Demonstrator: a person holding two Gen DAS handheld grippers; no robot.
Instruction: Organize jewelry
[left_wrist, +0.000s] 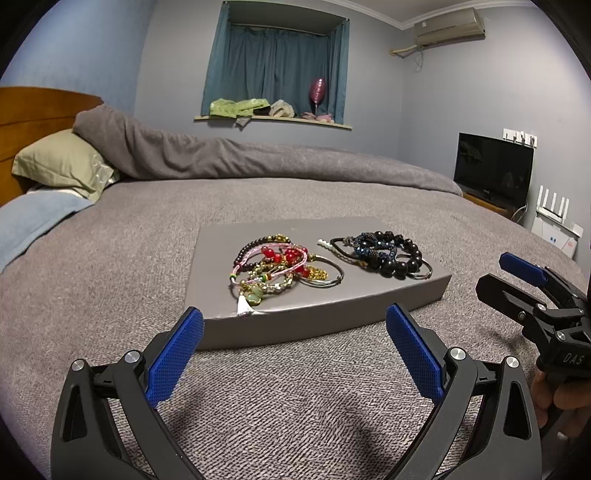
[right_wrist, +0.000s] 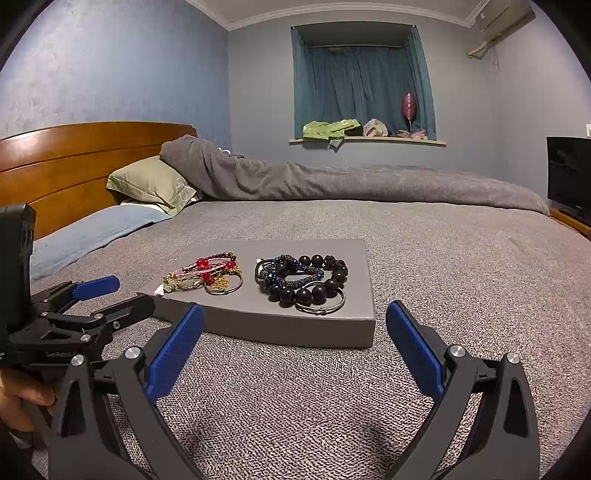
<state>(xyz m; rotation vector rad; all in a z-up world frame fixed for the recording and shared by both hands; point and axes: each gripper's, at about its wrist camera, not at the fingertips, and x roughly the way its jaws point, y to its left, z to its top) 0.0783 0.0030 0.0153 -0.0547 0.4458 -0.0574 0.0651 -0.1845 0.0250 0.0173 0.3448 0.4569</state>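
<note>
Your left gripper (left_wrist: 294, 332) and right gripper (right_wrist: 294, 328) both gape wide, holding nothing, low over the grey bedspread (left_wrist: 110, 266); two heaps of beaded bracelets (right_wrist: 301, 282) lie on the flat grey box (right_wrist: 354, 258) ahead

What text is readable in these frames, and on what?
"DAS": on the body of the right tongs, seen from the left wrist view.
"GenRobot.AI", faint and partly hidden: on the body of the left tongs, seen from the right wrist view.
Label on the air conditioner: too small to read.
</note>
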